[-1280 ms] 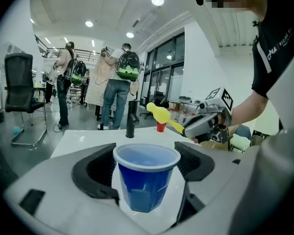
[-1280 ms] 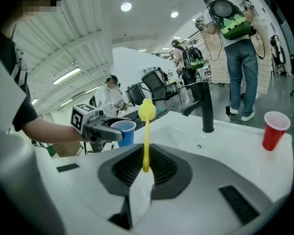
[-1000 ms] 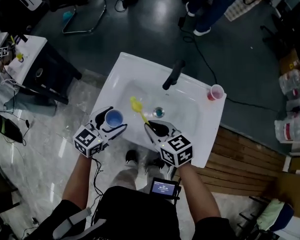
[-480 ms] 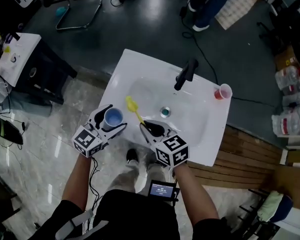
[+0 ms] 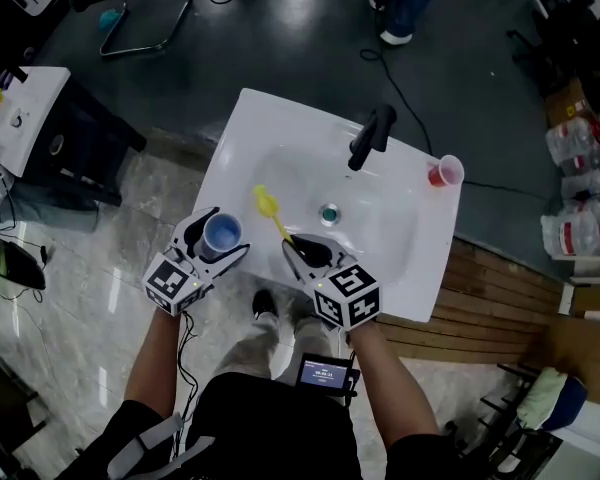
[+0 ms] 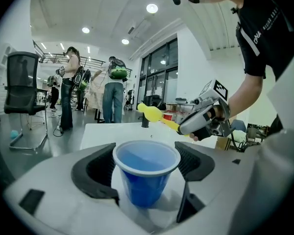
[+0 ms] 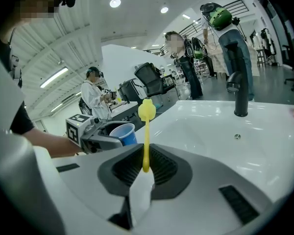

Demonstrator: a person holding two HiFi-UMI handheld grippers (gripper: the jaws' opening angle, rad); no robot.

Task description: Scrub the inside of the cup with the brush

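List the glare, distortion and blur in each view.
Head view: sharp and evenly lit, but the white sink is nearly blown out and shows little surface detail. Left gripper view: strong fisheye bending with dark corners, while the blue cup is crisp. Right gripper view: the same bending, the brush is sharp, and mosaic patches cover faces.

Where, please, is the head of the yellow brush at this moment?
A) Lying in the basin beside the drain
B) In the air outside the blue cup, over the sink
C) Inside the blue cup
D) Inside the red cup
B: the yellow brush, clamped by its handle in the right gripper, has its head raised over the sink, clear of the blue cup that the left gripper holds.
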